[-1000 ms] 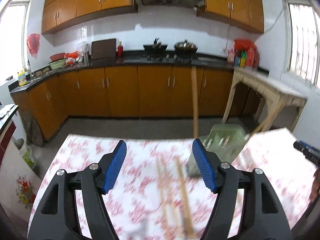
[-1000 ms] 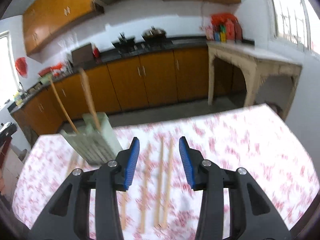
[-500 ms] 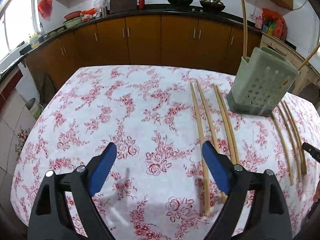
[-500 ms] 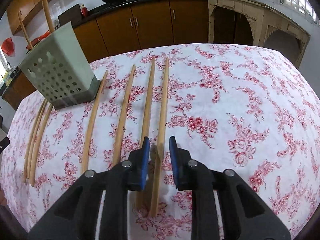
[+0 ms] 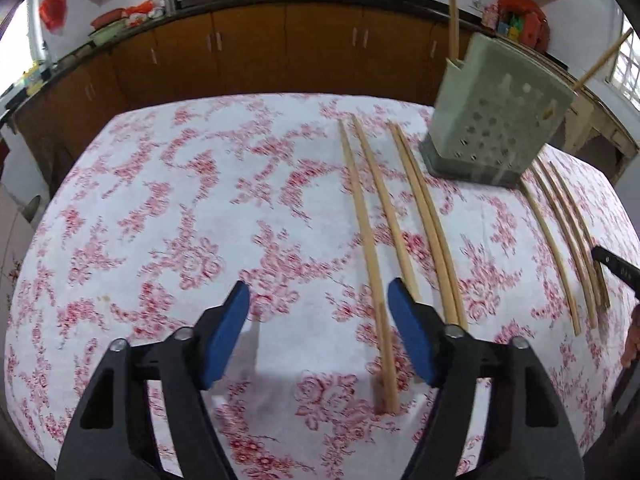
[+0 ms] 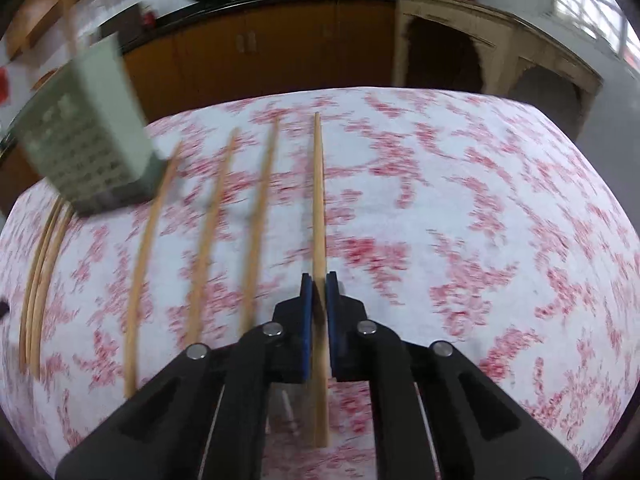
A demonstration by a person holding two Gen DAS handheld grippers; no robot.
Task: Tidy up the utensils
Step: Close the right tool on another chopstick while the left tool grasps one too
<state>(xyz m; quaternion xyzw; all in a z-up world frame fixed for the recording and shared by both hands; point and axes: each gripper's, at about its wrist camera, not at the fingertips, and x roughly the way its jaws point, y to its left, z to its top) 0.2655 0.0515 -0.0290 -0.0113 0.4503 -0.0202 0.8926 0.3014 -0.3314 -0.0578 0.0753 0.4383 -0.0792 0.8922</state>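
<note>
From the left wrist camera, the left gripper, black with blue pads, hangs low over a table covered by a white cloth with red flowers. Its jaws stand apart and have just been closing a little. The leftmost long wooden chopstick lies on the cloth between the two pads, close to the right pad, but no pad presses on it. The gripper holds nothing. A second wooden chopstick lies just beside the first and runs under the right pad. Two more wooden chopsticks lie pressed together a bit further right. A pale green plastic holder with round holes stands on the cloth near the far ends of these sticks. It holds two chopsticks that poke up out of its top. To the right of the holder lie four more wooden chopsticks in a loose bunch. A black piece of the other gripper shows at the right edge.

From the right wrist camera, the right gripper is squeezed tight on one straight wooden chopstick. The stick runs between the blue pads, with its far end pointing at the brown cupboards. Three other wooden sticks lie apart on the cloth to the left. The green holder is blurred at the upper left, and a few more sticks curve along the left edge below it.
</note>
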